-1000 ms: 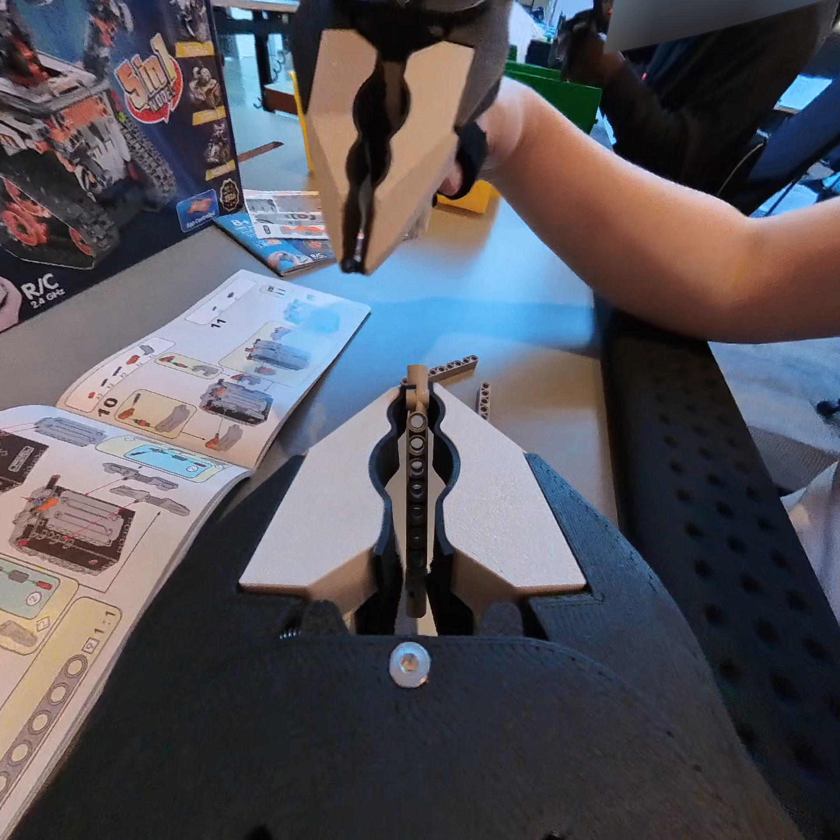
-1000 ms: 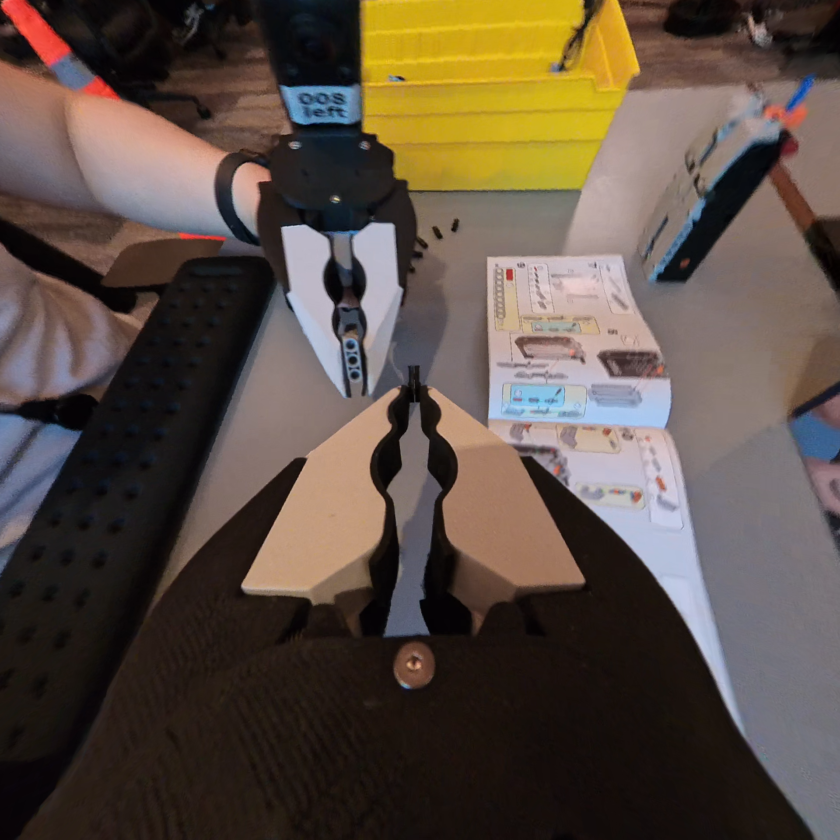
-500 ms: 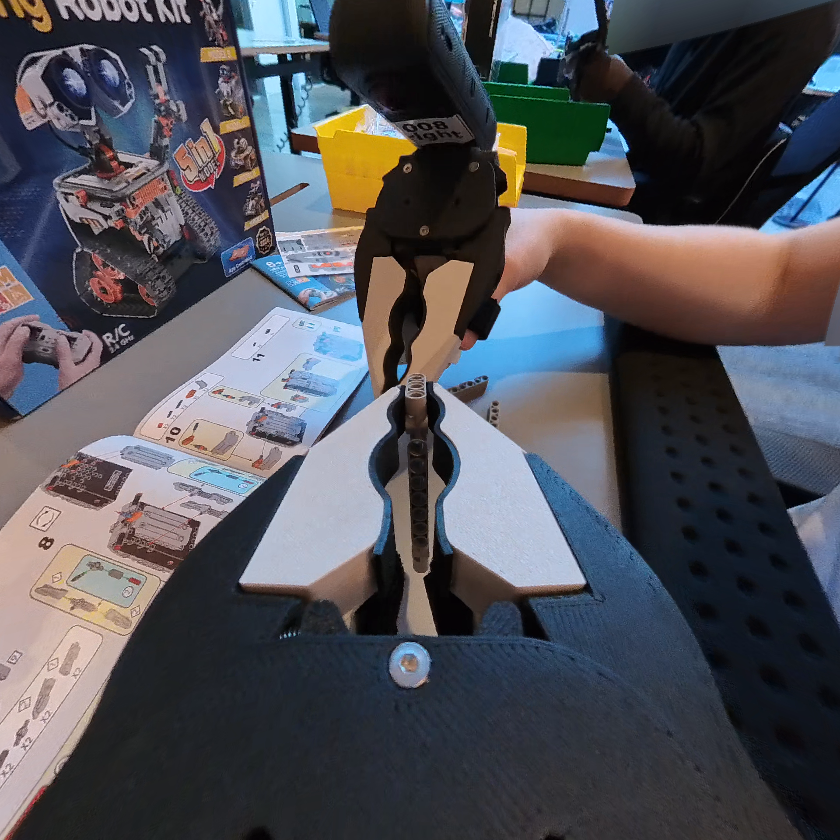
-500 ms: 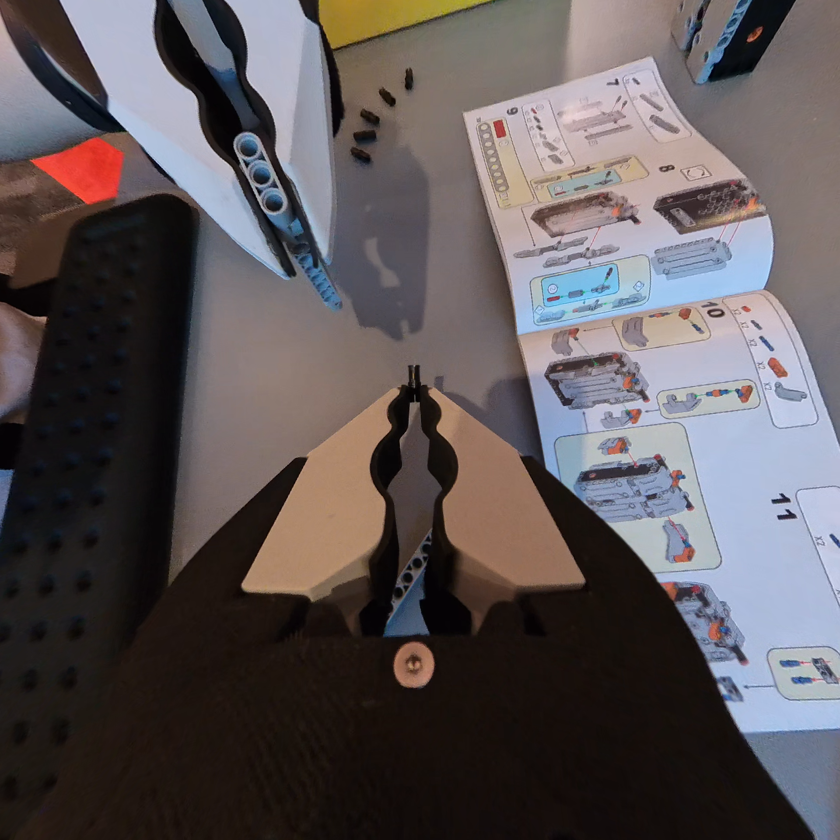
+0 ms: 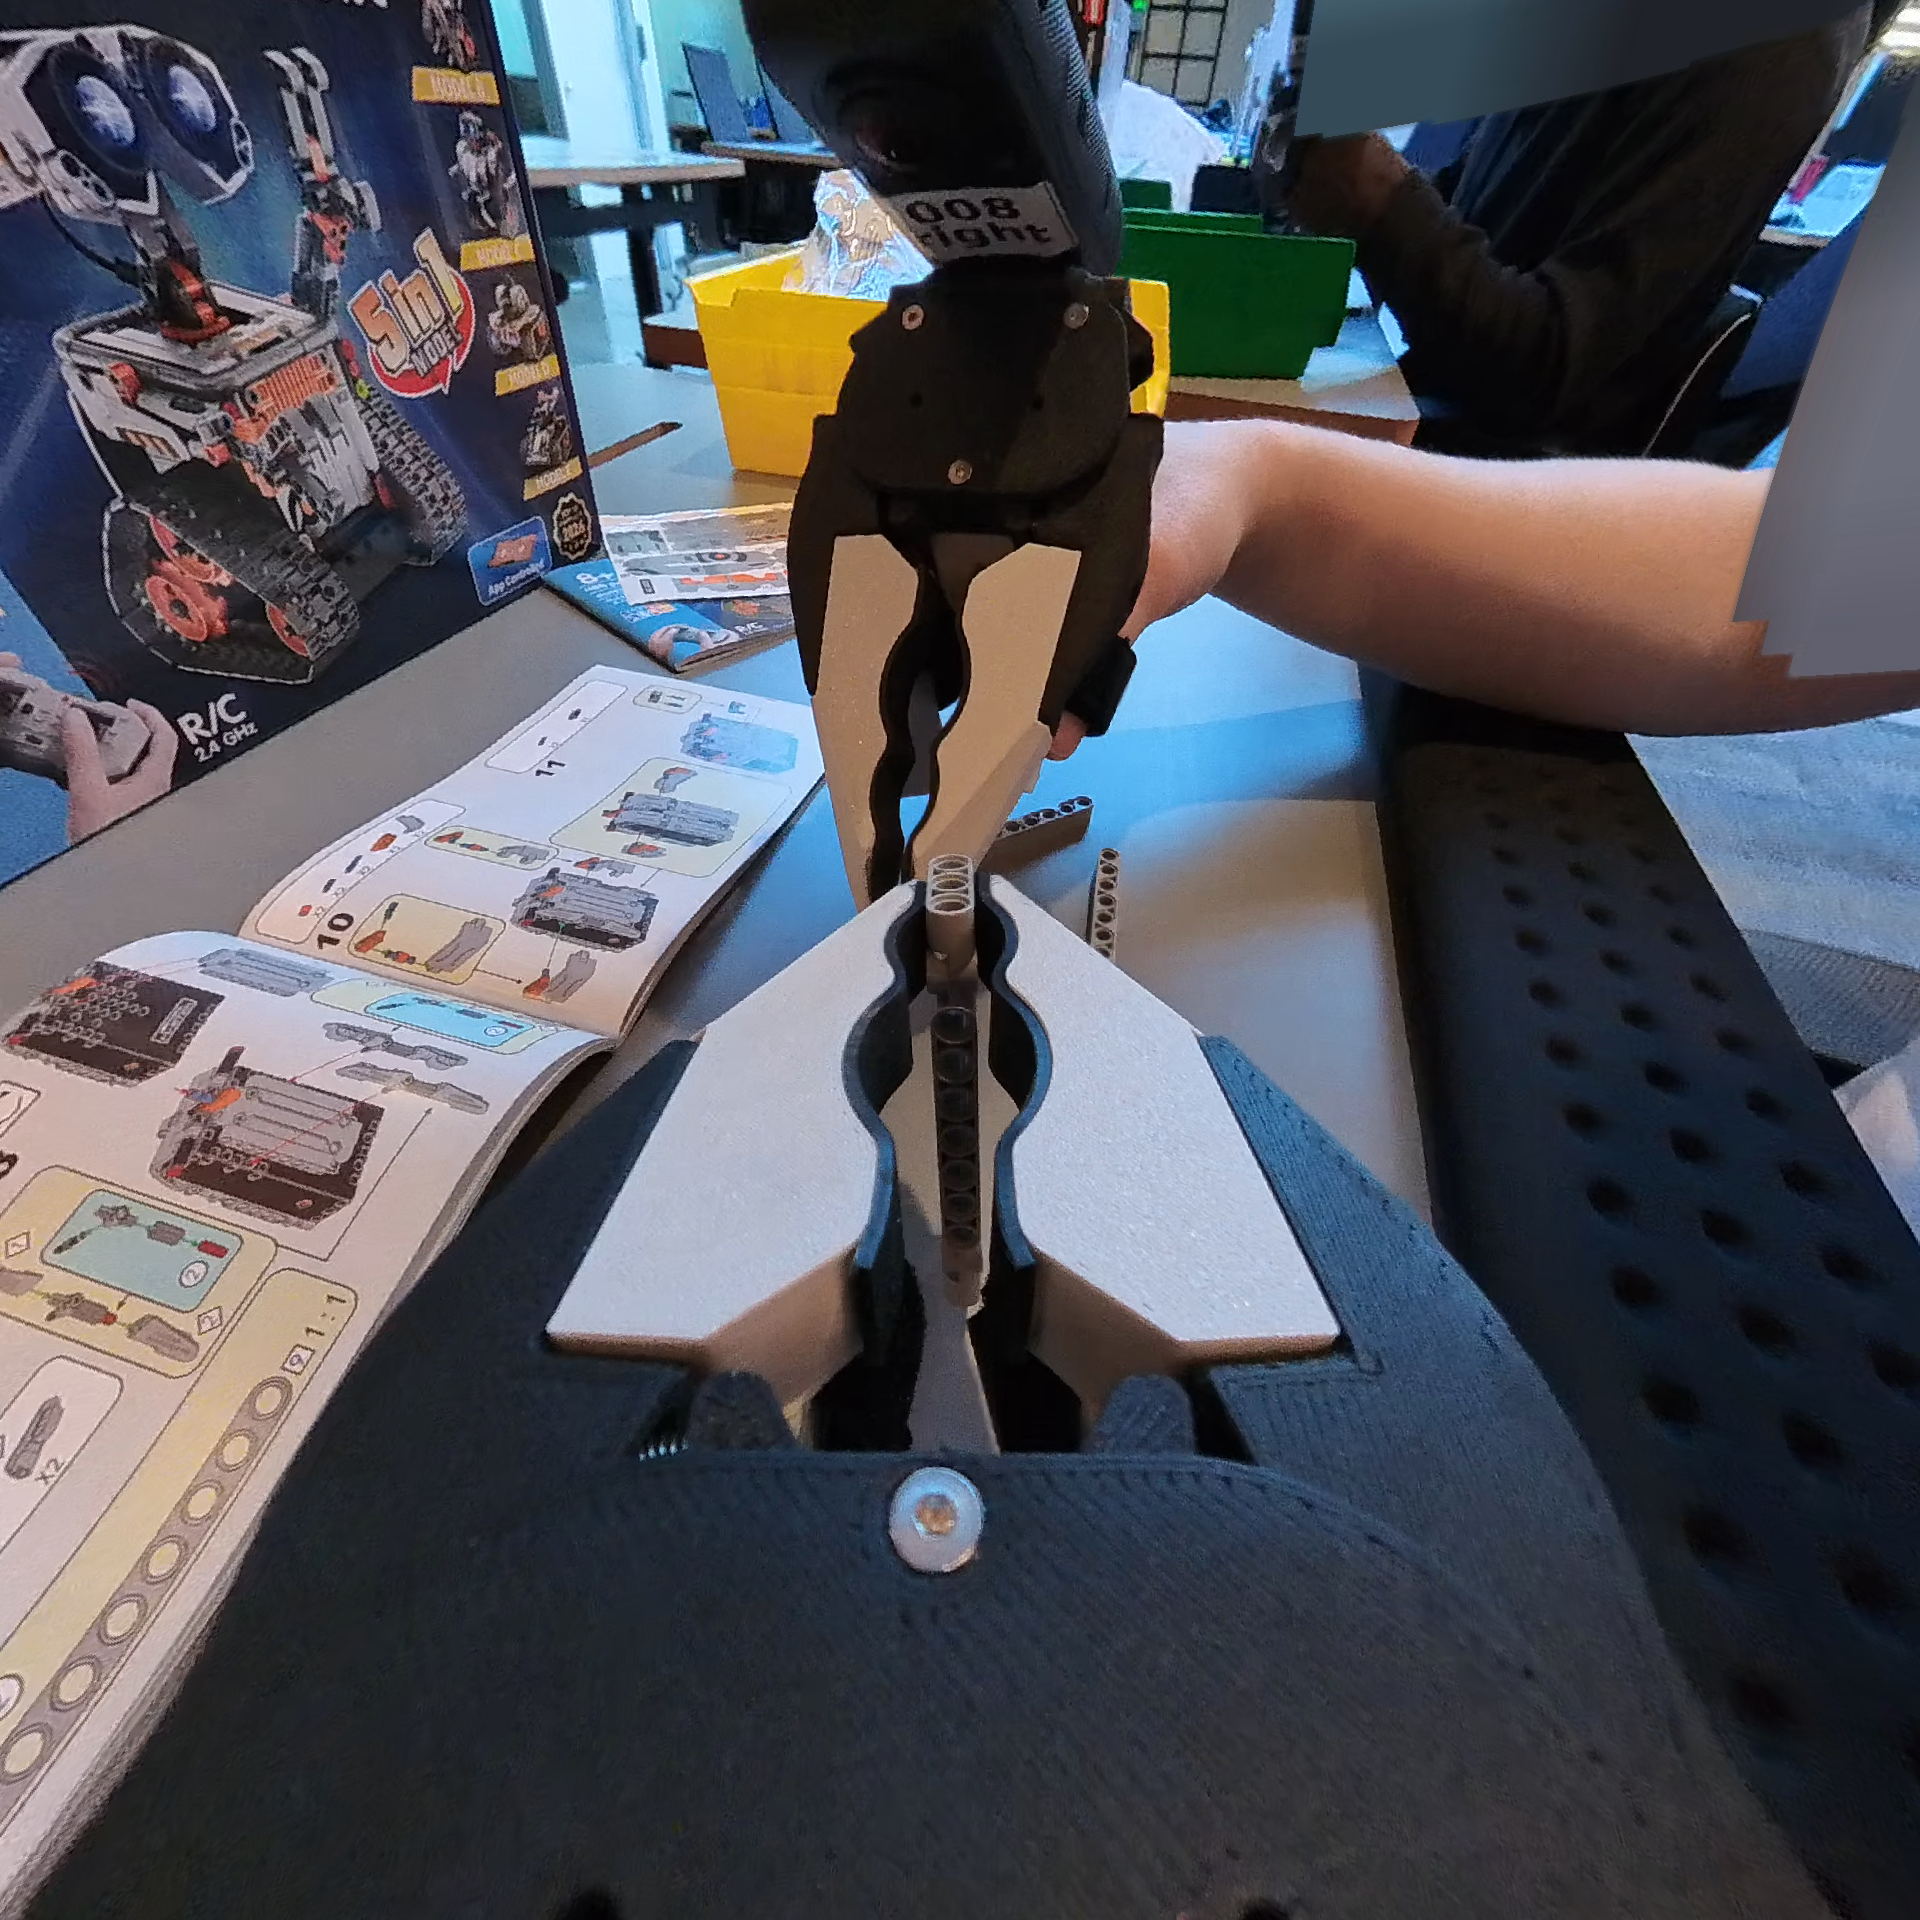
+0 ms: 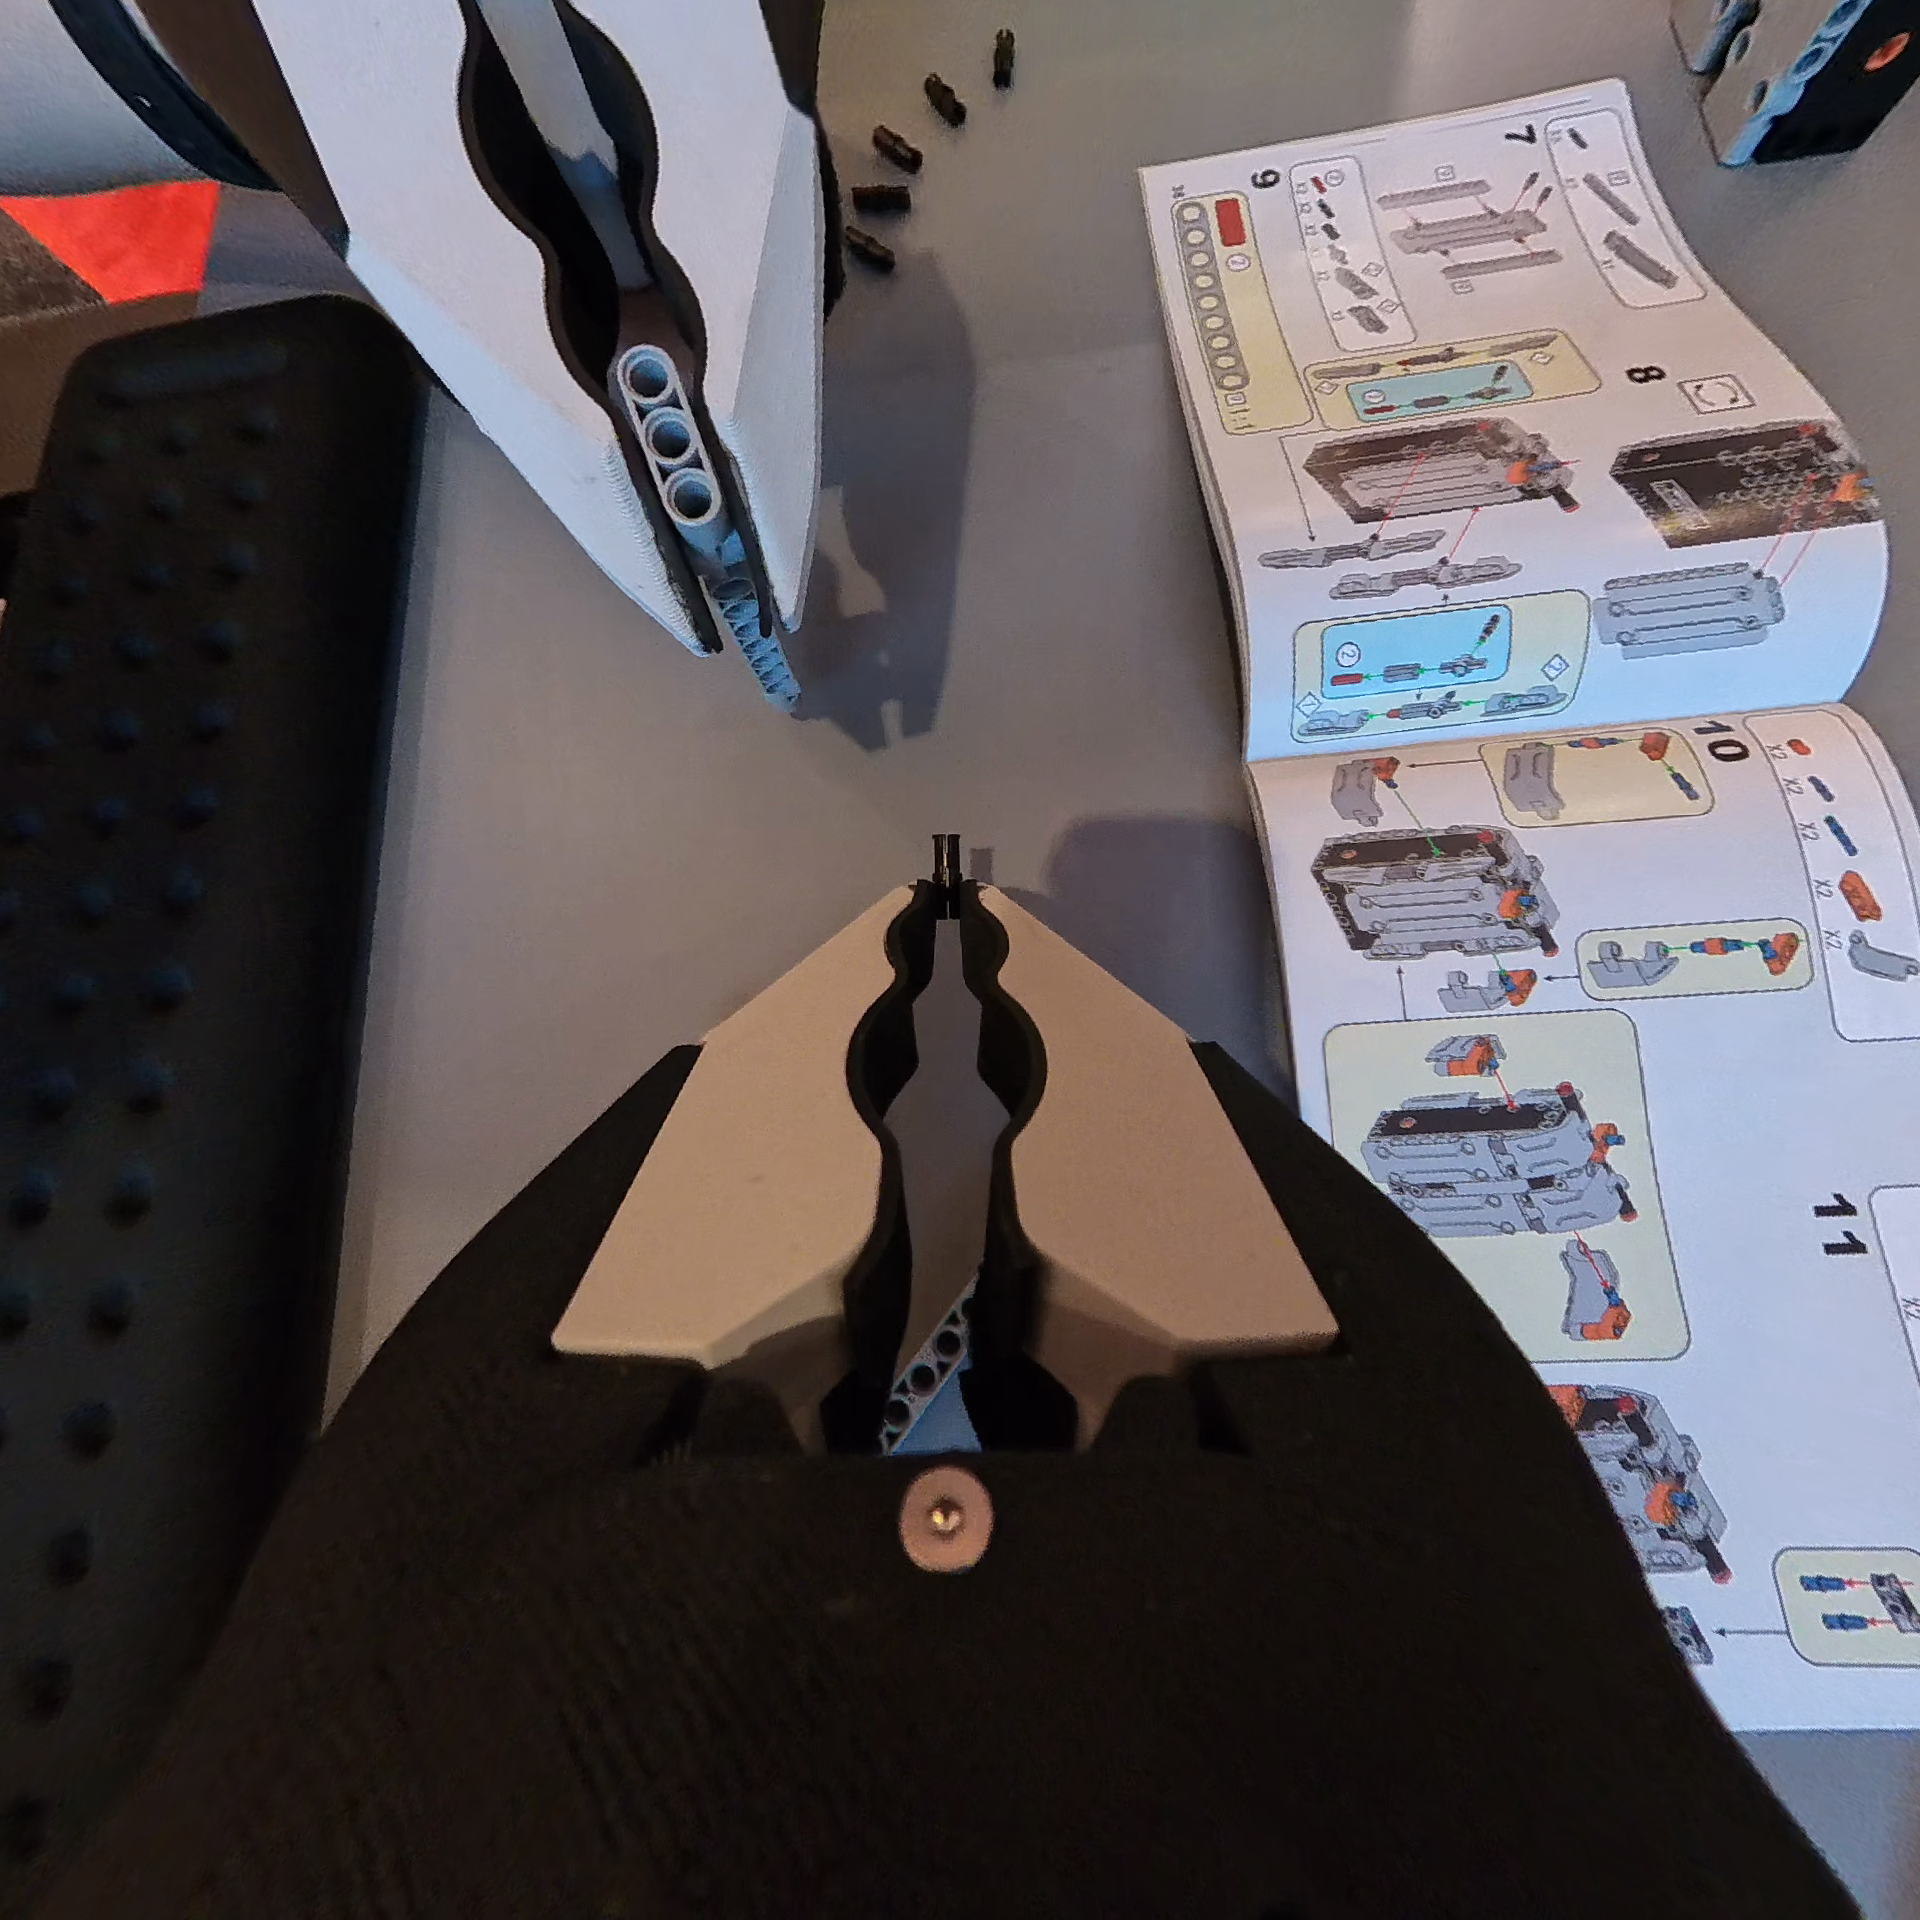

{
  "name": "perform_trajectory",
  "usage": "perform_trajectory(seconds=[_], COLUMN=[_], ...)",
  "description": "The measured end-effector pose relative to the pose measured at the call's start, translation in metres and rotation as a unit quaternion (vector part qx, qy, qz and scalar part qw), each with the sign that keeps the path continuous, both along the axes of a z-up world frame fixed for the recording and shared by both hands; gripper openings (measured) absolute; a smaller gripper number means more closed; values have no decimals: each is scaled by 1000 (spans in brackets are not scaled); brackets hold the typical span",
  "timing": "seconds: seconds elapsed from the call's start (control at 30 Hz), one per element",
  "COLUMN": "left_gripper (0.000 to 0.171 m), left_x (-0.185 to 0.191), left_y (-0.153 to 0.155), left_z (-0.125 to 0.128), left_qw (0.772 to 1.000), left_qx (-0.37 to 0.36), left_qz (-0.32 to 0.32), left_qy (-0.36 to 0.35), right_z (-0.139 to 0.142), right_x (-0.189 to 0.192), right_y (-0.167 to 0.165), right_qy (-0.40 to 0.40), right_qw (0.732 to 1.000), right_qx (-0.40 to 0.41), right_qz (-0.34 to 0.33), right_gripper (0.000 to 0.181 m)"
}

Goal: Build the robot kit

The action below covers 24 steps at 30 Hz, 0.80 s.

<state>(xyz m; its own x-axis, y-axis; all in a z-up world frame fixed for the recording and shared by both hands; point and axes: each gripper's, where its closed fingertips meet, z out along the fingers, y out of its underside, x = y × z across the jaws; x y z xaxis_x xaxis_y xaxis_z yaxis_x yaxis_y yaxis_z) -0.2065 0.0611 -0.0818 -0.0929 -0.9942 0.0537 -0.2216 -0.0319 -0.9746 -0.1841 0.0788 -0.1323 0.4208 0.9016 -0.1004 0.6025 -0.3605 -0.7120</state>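
My left gripper (image 5: 951,896) is shut on a grey angled beam (image 5: 954,1122) with a row of holes; its short end sticks up past the tips. In the right wrist view the left gripper (image 6: 740,632) hangs at the upper left, with the beam (image 6: 670,447) end-on between its fingers. My right gripper (image 6: 945,894) is shut on a small black pin (image 6: 943,857) that pokes out of its tips above the grey table (image 6: 623,935). In the left wrist view the right gripper (image 5: 891,875) points down, tips just behind the beam's upper end; the pin is hidden there.
An open instruction booklet (image 5: 312,1039) (image 6: 1558,935) lies beside both grippers. A black perforated mat (image 5: 1662,1143) (image 6: 156,831) runs along the other side. Two loose beams (image 5: 1044,816) and several black pins (image 6: 894,145) lie on the table. A kit box (image 5: 260,364) and yellow bin (image 5: 769,364) stand behind. Across from one pair of fingers to the other is roughly 6 centimetres.
The right gripper has come down from high above and closed in on the beam's upper end. The left gripper has tilted up slightly. Both stay shut on their parts.
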Motion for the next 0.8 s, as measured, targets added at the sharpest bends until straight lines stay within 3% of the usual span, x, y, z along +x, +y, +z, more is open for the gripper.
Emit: perform_trajectory(seconds=[0.4, 0.8], left_gripper=[5, 13], left_x=[-16, -14], left_y=[-3, -9], left_z=[-6, -36], left_qw=[1000, 991], left_qx=[16, 88], left_qz=[10, 18], left_qy=[6, 100], right_z=[1, 1], right_x=[0, 3], right_y=[-2, -3], right_qy=[-19, -28], right_qw=[1000, 999], right_qx=[12, 15], right_qz=[9, 8], right_gripper=[4, 4])
